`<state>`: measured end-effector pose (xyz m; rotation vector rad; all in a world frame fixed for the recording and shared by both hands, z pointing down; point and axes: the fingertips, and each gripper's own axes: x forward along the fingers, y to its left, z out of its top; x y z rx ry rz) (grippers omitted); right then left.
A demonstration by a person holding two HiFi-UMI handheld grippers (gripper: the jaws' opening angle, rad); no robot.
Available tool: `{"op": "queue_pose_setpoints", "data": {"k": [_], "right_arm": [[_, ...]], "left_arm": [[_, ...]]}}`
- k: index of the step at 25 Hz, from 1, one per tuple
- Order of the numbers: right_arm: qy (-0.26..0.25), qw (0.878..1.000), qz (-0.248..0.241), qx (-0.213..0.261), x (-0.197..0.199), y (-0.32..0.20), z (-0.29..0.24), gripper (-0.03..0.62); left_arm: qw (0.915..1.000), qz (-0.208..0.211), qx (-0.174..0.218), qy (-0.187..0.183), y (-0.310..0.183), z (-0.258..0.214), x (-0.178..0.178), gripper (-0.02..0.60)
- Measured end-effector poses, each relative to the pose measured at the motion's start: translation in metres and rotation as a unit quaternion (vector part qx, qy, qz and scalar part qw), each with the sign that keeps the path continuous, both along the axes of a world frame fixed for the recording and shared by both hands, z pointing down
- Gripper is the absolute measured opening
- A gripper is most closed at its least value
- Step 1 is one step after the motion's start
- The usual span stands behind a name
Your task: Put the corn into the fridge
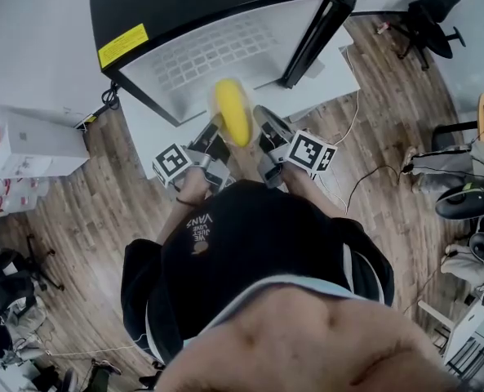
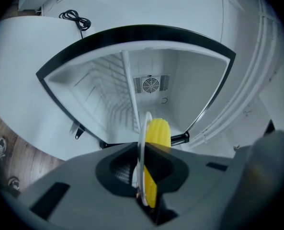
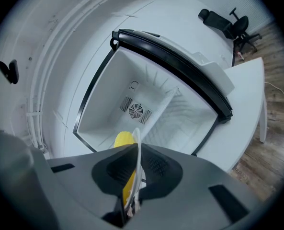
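Note:
A yellow corn cob [image 1: 232, 111] lies on a thin white plate, carried between both grippers in front of the open fridge [image 1: 217, 47]. The left gripper [image 1: 215, 137] is shut on the plate's rim [image 2: 141, 157], and the corn [image 2: 157, 135] shows just right of that rim. From the other side, the right gripper [image 1: 264, 129] is shut on the same plate [image 3: 135, 166], with the corn [image 3: 124, 140] left of its edge. Straight ahead is the fridge's white inside with a wire shelf and a round fan grille [image 2: 151, 85] [image 3: 136, 110]. Both grippers sit just outside the fridge's opening.
The fridge's black door [image 1: 319, 31] stands open at the right. The fridge rests on a white table [image 1: 335, 80]. A black cable [image 2: 75, 19] lies behind it. White boxes [image 1: 29, 149] stand at the left, office chairs [image 1: 425, 15] at the right, on wooden floor.

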<state>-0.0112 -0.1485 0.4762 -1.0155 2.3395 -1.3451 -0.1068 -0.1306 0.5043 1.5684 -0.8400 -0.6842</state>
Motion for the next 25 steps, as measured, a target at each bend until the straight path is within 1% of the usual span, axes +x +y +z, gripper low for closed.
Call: {"op": "queue_pose_setpoints", "data": {"k": [3, 6, 11, 19, 22, 25], "right_arm": [[-0.001, 1.000, 0.011, -0.001, -0.005, -0.003, 0.001, 0.025], [-0.001, 1.000, 0.021, -0.001, -0.007, -0.004, 0.001, 0.025], [-0.001, 1.000, 0.024, 0.000, -0.011, -0.009, -0.001, 0.025], [-0.003, 1.000, 0.007, 0.002, -0.012, -0.022, -0.002, 0.025], [-0.001, 1.000, -0.006, 0.003, -0.012, -0.029, -0.004, 0.025], [-0.001, 1.000, -0.019, 0.003, -0.009, -0.039, -0.004, 0.025]], "left_arm": [[0.9999, 0.010, -0.001, -0.005, -0.004, 0.002, -0.006, 0.046], [0.9998, 0.021, -0.003, -0.002, -0.007, 0.001, -0.008, 0.046], [0.9997, 0.023, -0.005, 0.004, -0.011, -0.001, -0.012, 0.046], [1.0000, 0.004, -0.001, 0.005, -0.020, -0.004, -0.012, 0.046], [0.9999, -0.008, 0.002, 0.012, -0.024, -0.007, -0.010, 0.046], [0.9996, -0.023, -0.007, 0.014, -0.032, -0.003, -0.007, 0.046]]}}
